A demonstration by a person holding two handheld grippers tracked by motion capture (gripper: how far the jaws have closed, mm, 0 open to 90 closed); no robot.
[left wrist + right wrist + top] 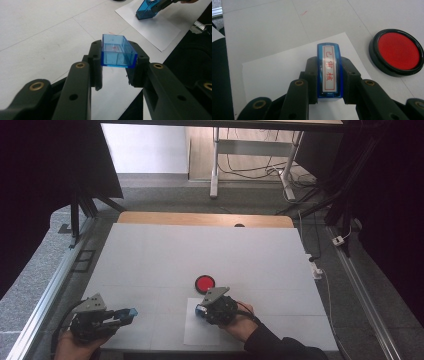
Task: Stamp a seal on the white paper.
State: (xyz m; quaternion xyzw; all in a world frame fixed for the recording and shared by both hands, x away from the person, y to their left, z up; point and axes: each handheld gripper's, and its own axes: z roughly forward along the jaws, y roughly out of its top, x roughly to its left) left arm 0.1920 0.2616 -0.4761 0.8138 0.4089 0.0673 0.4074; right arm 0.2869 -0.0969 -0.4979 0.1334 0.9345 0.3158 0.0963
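Stamp [329, 72] clamped in right gripper [202, 310]; left gripper [131, 313] grips its blue cap [118, 51].

Clear blue plastic cap [117, 51], matt paper sheet [277, 72]

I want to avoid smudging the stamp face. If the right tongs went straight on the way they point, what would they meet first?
Probably the white sheet of paper: the right tongs, shut on the blue stamp, aim down at it. The red ink pad lies off to one side.

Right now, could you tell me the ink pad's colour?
The ink pad is red in a black rim, clearest in the right gripper view.
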